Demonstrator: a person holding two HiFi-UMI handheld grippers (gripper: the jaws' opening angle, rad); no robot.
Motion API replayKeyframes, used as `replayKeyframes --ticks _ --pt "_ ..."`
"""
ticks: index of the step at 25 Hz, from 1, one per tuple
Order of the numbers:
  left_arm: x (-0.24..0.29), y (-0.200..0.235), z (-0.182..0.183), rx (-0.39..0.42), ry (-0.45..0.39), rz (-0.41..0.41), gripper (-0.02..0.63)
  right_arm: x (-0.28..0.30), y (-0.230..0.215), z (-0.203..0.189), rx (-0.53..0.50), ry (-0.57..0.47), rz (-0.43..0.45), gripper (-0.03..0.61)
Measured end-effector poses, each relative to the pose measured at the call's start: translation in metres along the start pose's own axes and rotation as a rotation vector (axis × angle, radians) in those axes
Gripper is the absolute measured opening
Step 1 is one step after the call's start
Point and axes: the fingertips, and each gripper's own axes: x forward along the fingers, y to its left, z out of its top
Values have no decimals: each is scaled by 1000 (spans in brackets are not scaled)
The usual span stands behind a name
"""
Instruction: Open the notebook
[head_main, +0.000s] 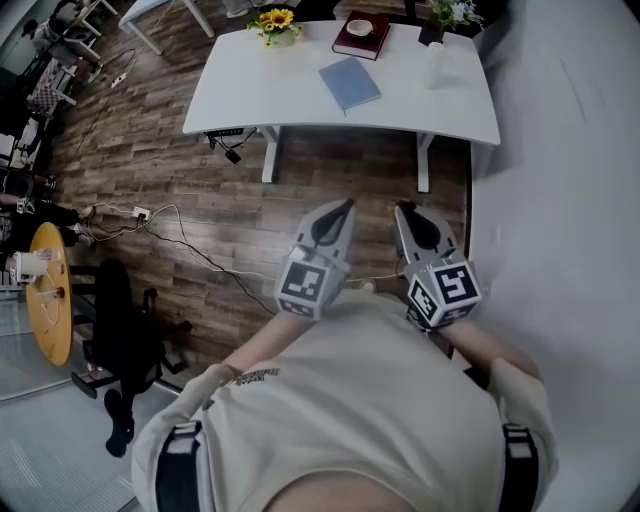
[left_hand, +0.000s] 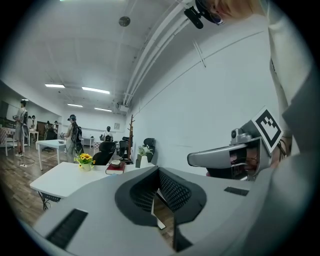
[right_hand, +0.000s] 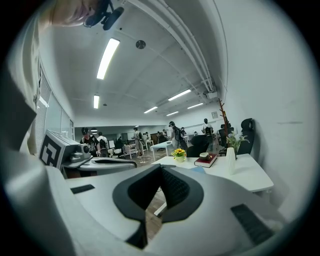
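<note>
Left gripper (head_main: 347, 206) and right gripper (head_main: 402, 209), fingers pinched together and empty, are pointing toward the closed notebook (head_main: 350, 83) lying well beyond their tips.

On table (head_main: 250, 105): notebook (head_main: 350, 83) at centre; flowers (head_main: 277, 24) far left; book (head_main: 361, 40) behind notebook, bowl (head_main: 360, 27) on it; plant (head_main: 447, 14) far right. Before table, well apart: left hand-held gripper (head_main: 349, 204) beside right hand-held gripper (head_main: 401, 208).

I'm holding my left grey two-jaw gripper (head_main: 346, 205) and my right grey two-jaw gripper (head_main: 402, 209) side by side before my chest, near level, both with jaws pressed together.
</note>
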Motion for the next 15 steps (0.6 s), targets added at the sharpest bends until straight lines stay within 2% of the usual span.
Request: replayKeyframes --ticks 5,15 --pt "9 -1 -2 -10 -5 34 0 2 -9 -4 6 10 20 3" --pt "38 4 -5 -11 -11 45 0 23 -32 -2 -28 -3 41 3"
